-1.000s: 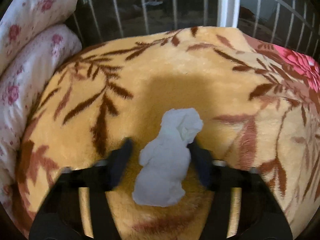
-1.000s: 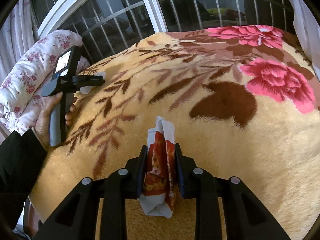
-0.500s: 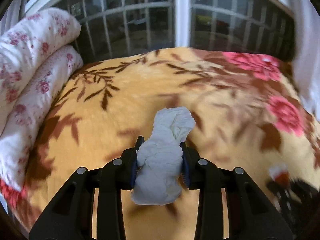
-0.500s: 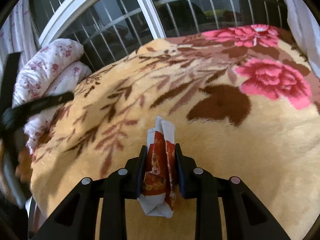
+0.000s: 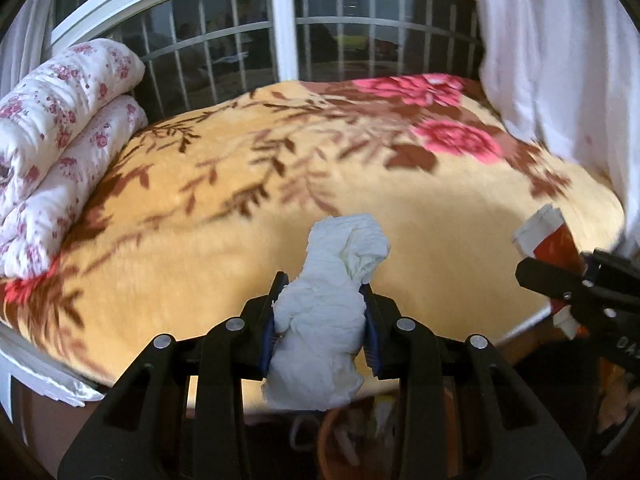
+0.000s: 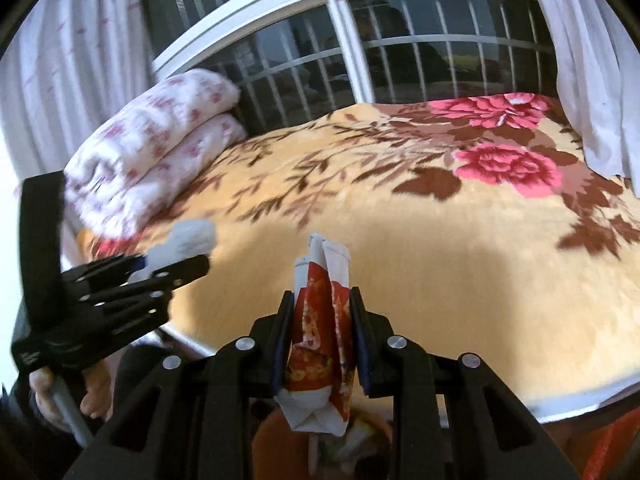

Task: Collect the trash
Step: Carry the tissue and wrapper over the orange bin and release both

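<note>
Left wrist view has my left gripper [image 5: 322, 316] clamped on a crumpled white tissue wad [image 5: 326, 320], both blue-edged pads pressing its sides, and it hangs off the near edge of the bed rather than over the blanket [image 5: 248, 248]. Right wrist view has my right gripper [image 6: 320, 334] squeezed on a red and white snack wrapper [image 6: 322, 332], folded upright between the pads.

Both pieces are picked up and off the bed, so I judge the collecting half done. What is left is the drop. Beneath each gripper I see a rounded orange-brown rim with pale scraps inside [image 5: 352, 436], which I take for a bin, though it is dark, blurred and mostly hidden, so I will not swear to it. If it is, I am close to above it and releasing is the next step.

Counted: two grippers, each loaded; one tissue wad; one wrapper; one blanket with a leaf and rose print; one floral quilt [image 5: 60, 128] folded into two rolls at the left end of the bed; one barred window [image 6: 400, 52]; white curtains [image 5: 560, 60] at both sides. I find no loose trash on the visible blanket, but each camera only covers part of the room.
</note>
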### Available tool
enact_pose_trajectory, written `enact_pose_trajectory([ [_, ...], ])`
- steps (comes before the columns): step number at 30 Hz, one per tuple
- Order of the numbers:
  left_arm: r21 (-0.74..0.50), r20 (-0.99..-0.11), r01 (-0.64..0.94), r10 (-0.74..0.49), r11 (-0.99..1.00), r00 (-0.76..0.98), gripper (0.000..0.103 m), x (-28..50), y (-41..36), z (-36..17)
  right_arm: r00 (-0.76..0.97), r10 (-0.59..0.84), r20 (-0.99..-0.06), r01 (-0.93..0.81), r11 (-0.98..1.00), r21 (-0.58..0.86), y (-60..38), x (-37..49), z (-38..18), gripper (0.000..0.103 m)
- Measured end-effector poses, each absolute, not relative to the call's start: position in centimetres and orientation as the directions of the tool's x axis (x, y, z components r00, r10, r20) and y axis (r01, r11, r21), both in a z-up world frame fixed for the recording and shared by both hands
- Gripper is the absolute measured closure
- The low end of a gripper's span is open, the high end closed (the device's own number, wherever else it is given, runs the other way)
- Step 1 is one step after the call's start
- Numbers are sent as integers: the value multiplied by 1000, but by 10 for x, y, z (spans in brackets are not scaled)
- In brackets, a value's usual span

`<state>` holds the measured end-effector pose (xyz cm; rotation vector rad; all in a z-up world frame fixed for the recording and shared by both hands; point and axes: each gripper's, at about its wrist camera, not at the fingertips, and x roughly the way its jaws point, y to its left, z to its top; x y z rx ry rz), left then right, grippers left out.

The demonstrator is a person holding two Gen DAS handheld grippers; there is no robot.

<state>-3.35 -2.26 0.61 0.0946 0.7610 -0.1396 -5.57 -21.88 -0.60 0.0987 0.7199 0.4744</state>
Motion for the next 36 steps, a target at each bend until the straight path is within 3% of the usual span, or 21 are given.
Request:
enact_pose_trajectory([
  [9,88,-784,295,-117,952,610,70,-97,-41,-68,513,471,-718,-521,835,176,-210,-142,-64,76],
  [17,26,-889,356,-142,934,436,70,-93,-42,-139,395,424,-815,-499,844,197,-195,-129,-127,75],
  [25,22,-967,360,-72,933,246,70,-65,-40,-224,215,343,-914,-451,865,219,-176,-94,-209,75],
  [29,28,-977,365,-52,931,209,70,-63,-41,-236,155,338,-928,-409,878,251,-177,-85,-230,74],
  [32,48,-977,377,-35,925,211,70,-64,-43,-238,153,339,-928,-396,882,256,-178,-84,-232,67],
  [34,67,-976,382,-18,922,215,60,-66,-43,-237,164,331,-929,-394,886,245,-178,-85,-231,51],
  [36,95,-972,381,3,920,235,26,-69,-43,-235,182,321,-929,-391,891,231,-177,-81,-226,47],
])
